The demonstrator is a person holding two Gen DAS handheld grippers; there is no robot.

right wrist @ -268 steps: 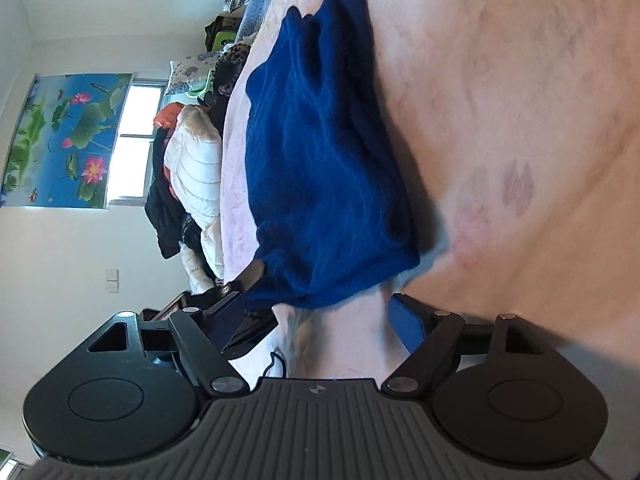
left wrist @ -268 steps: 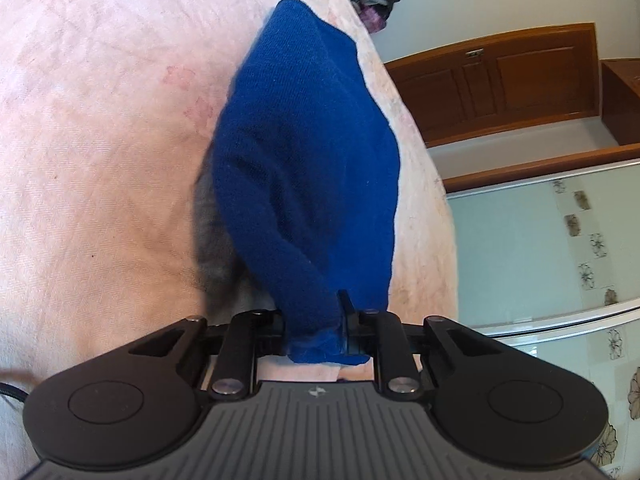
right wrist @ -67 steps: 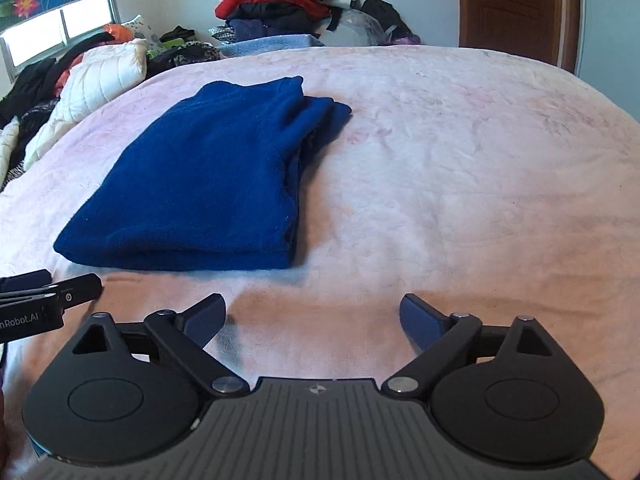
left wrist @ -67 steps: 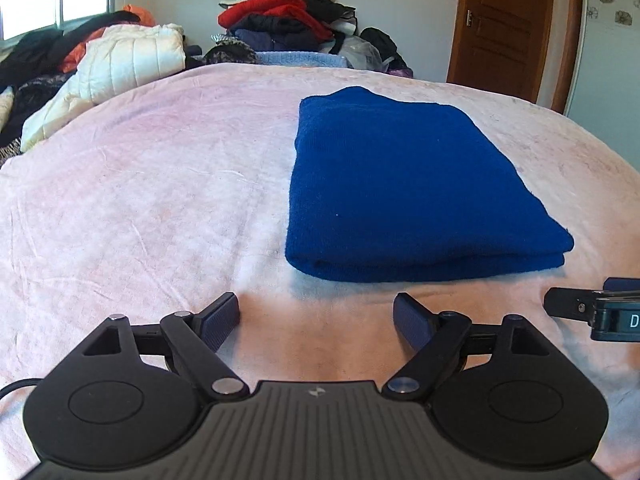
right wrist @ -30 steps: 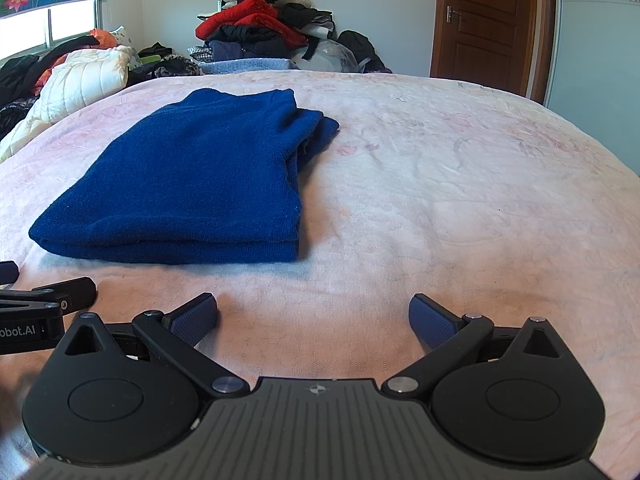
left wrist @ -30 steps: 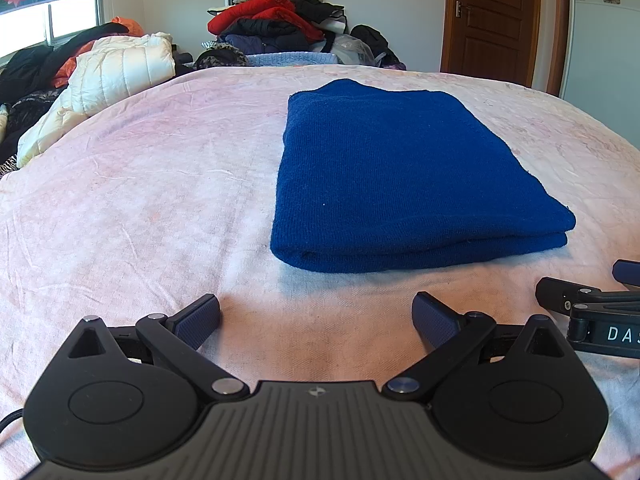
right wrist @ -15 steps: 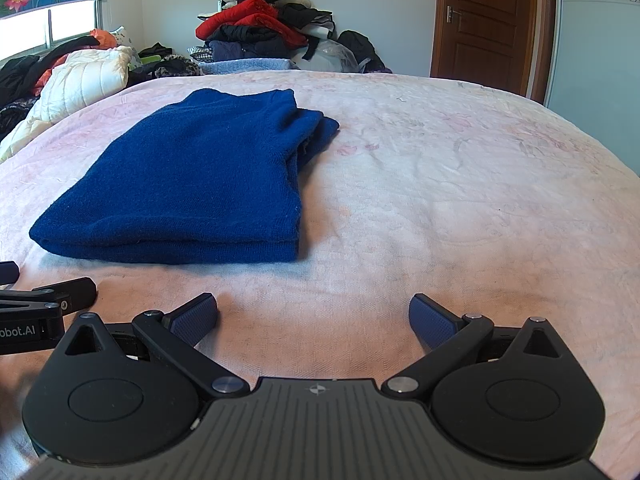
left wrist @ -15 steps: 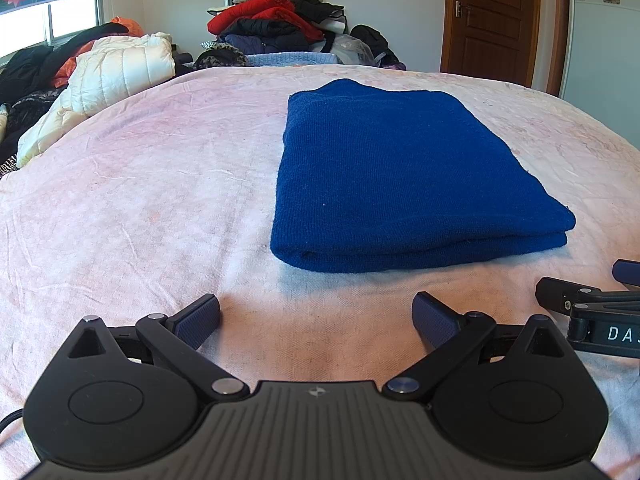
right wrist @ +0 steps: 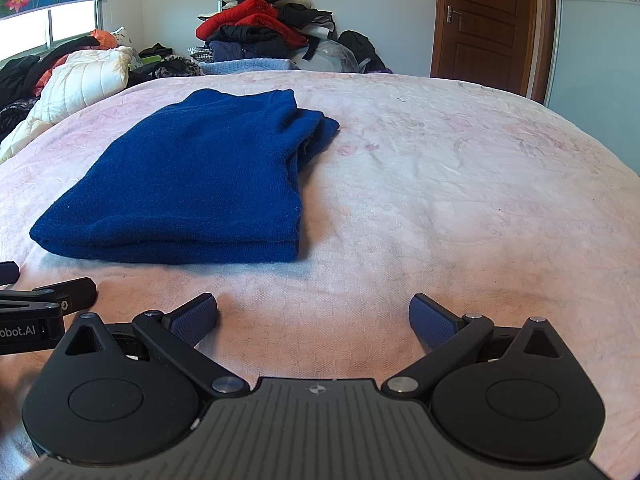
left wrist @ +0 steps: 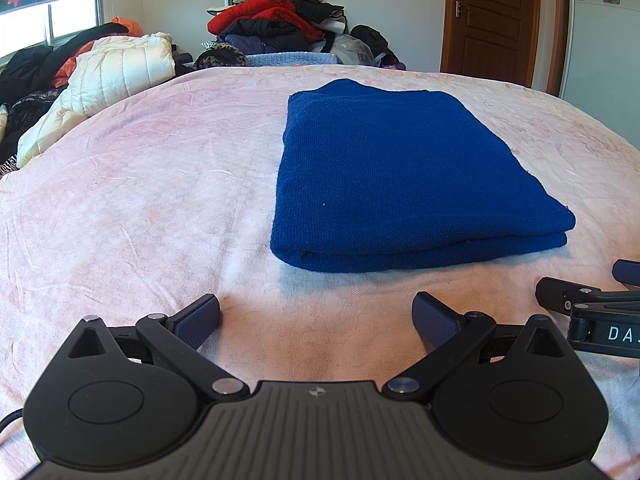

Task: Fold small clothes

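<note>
Nearest the cameras, left gripper (left wrist: pixel 316 316) sits low over the pink bedspread (left wrist: pixel 140 208), jaws spread wide, nothing between the blue pads (left wrist: pixel 198 318). Right gripper (right wrist: pixel 313 316) same: splayed wide, empty, just beside the left one, whose tip shows at the left edge of the right wrist view. Ahead of both, blue sweater (left wrist: pixel 396 176) lies folded flat on the bedspread, apart from both grippers, nothing blocking it. Right wrist view shows its folded edge toward the camera and bunched layers at the far right corner (right wrist: pixel 316 128). Further back left, white puffer jacket (left wrist: pixel 116 68) at the bed's edge among dark clothes. Behind the bed, clothes pile (left wrist: pixel 276 20) with a red item on it, against the wall. Far right, brown wooden door (left wrist: pixel 500 16); far left, window (left wrist: pixel 36 24) under a lotus-print blind.
</note>
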